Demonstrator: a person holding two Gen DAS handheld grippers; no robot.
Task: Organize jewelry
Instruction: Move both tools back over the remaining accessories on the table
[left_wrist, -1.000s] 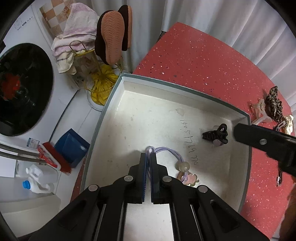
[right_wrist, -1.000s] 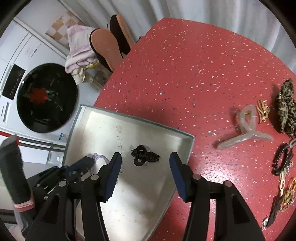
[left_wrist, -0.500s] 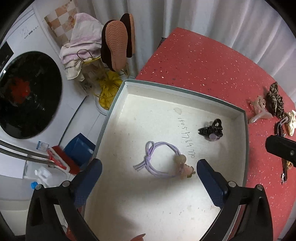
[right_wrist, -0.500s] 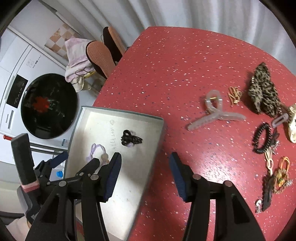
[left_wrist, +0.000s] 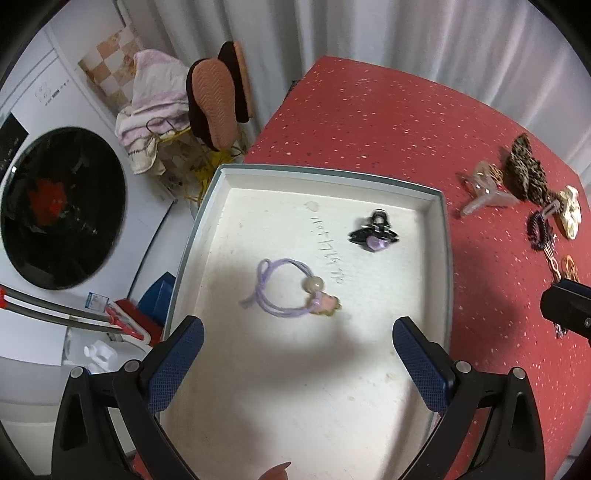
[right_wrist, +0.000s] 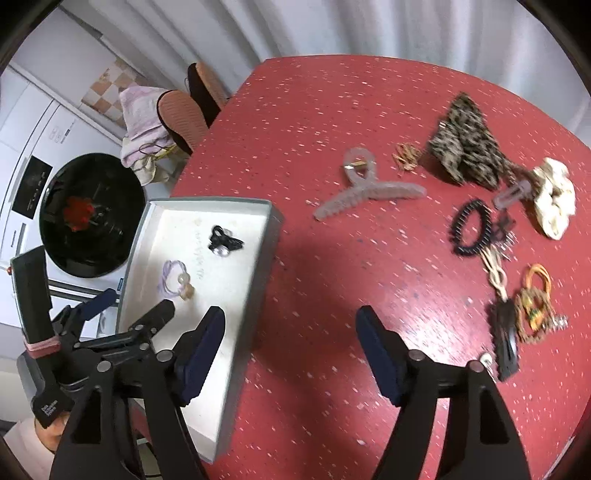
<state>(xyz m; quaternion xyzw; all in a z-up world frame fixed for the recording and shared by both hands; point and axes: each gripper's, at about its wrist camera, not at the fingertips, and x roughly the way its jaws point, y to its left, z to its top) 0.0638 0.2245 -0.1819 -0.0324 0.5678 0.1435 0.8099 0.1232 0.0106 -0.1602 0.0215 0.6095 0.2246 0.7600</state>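
left to right: a washing machine (left_wrist: 55, 206) stands off the worktop's left edge, with a towel (left_wrist: 147, 107) and a pair of slippers (left_wrist: 218, 99) behind it. the red worktop (right_wrist: 332, 110) carries a shallow grey-rimmed box (left_wrist: 445, 236) at its left edge. inside the box lie a purple hair tie (left_wrist: 284, 288) with a bead and a pink charm, and, apart from it toward the far right corner, a small black claw clip (left_wrist: 373, 230) with a purple piece. the left hand-held gripper (left_wrist: 295, 354) hangs over the box with jaws spread wide, nothing between them; the hair tie lies loose on the box floor just beyond its tips. the right hand-held gripper (right_wrist: 290, 339) is over bare worktop just right of the box, jaws apart and having just been opening, nothing between them. further right on the worktop: a translucent claw clip (right_wrist: 365, 192), a gold clip (right_wrist: 406, 157), a leopard-print bow (right_wrist: 465, 147), a black spiral tie (right_wrist: 471, 227), a clear snap clip (right_wrist: 513, 194), a cream scrunchie (right_wrist: 554, 195), an orange tie (right_wrist: 535, 302), a black clip (right_wrist: 504, 336)
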